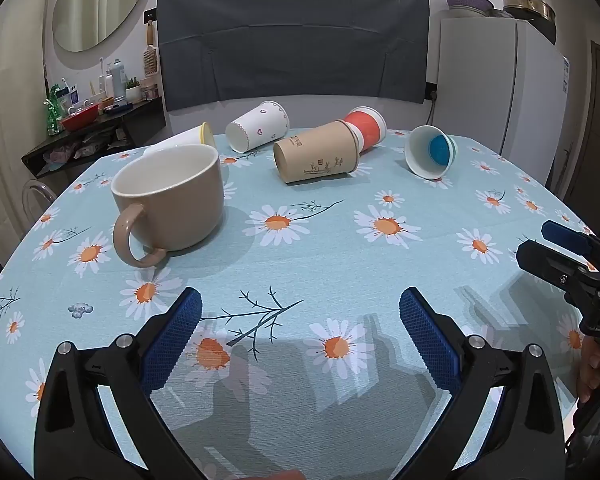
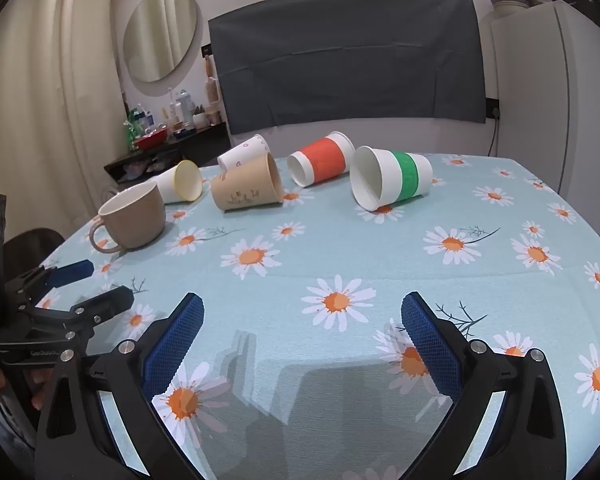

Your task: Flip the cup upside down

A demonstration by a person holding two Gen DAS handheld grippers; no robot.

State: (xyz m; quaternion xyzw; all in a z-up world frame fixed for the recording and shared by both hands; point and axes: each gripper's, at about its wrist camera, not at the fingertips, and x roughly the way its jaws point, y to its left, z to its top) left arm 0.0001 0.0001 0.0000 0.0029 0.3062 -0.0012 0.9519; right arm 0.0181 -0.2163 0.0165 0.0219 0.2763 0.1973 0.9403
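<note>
A tan ceramic mug [image 1: 172,200] stands upright on the daisy tablecloth [image 1: 320,248], handle toward me; it also shows at the left in the right wrist view [image 2: 134,216]. Several paper cups lie on their sides at the back: a kraft cup [image 1: 316,156] [image 2: 248,188], a red-banded cup [image 1: 366,124] [image 2: 322,160], a green-banded cup [image 1: 430,152] [image 2: 388,178], a heart-print cup [image 1: 258,126] and a yellow-rimmed cup [image 2: 182,186]. My left gripper [image 1: 300,316] is open and empty above the cloth, near the front. My right gripper [image 2: 302,320] is open and empty, well short of the cups.
A side shelf [image 1: 96,128] with bottles and a red bowl stands beyond the table's left. A white fridge [image 1: 500,88] stands at the back right. A dark cloth [image 1: 292,40] hangs on the back wall. The table edge curves off at both sides.
</note>
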